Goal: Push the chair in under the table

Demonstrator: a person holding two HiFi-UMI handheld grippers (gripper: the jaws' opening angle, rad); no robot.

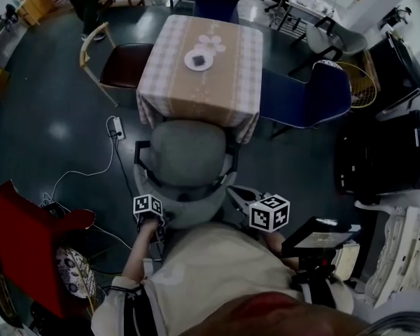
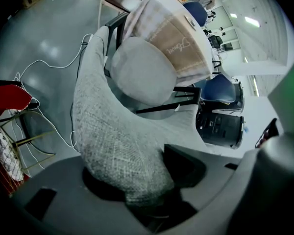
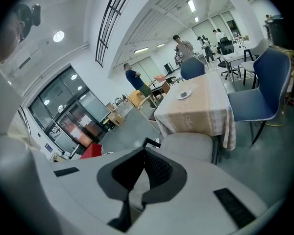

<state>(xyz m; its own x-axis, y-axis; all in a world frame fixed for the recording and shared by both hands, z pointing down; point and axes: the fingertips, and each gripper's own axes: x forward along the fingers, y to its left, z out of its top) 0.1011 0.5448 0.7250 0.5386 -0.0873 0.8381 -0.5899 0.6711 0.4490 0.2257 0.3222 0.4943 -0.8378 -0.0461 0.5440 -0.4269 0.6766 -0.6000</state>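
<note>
**Chair at the table's near edge; left grip on backrest**

Left gripper [image 2: 142, 175]: jaws wide, clamped on the top rim of the chair's [image 1: 185, 152] backrest [image 2: 108, 131]; right gripper [image 3: 142, 163]: jaws together, nothing between them, aimed over the seat toward the table [image 1: 175, 89]. Chair: seat front at the table's near hem, most of the seat out from under it.

Judgement: padded fabric will give under the pads, the frame beneath is stiff; moderate weight, legs likely to drag; the rim is the sound hold; push square to the table.

Left gripper view alone shows the bite on the fabric; head view alone shows chair-to-table alignment and the power strip [image 1: 117, 128] off the table's near left corner.
</note>
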